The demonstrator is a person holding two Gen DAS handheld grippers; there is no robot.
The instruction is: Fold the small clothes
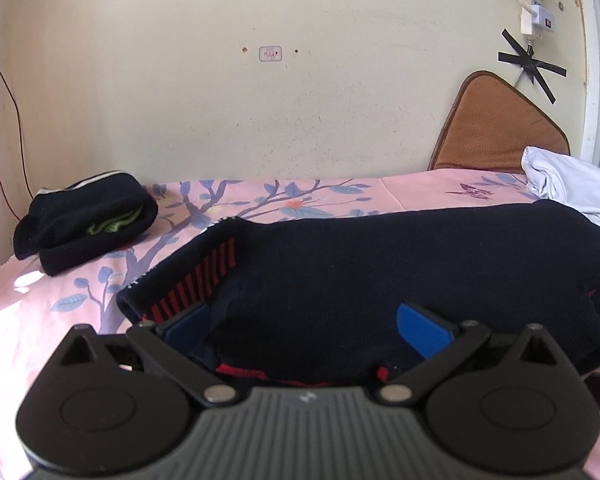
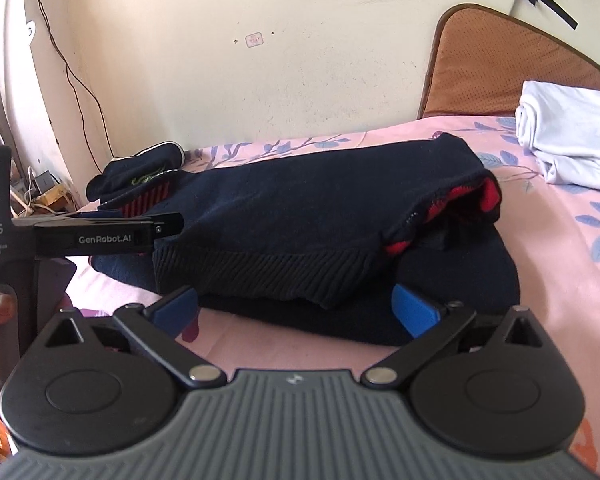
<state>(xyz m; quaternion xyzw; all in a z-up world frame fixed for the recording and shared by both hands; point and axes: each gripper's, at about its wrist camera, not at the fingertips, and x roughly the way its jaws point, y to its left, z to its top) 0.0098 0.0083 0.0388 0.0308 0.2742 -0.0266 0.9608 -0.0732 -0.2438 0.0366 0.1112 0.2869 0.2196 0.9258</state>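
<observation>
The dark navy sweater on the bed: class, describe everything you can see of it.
The navy sweater is a thick knit with a ribbed hem and red-and-black striped lining showing at its openings. It lies folded in layers on the pink floral sheet. The left gripper straddles its near edge; the right gripper stands open at the hem, pads clear.

Right tongs (image 2: 296,310) spread wide; left tongs (image 1: 304,326) parted too (blue pads (image 1: 420,330) showing), both angled downward.

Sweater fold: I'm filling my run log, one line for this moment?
sweater folded on bed | right gripper open, off cloth | left gripper open astride sweater edge
</observation>
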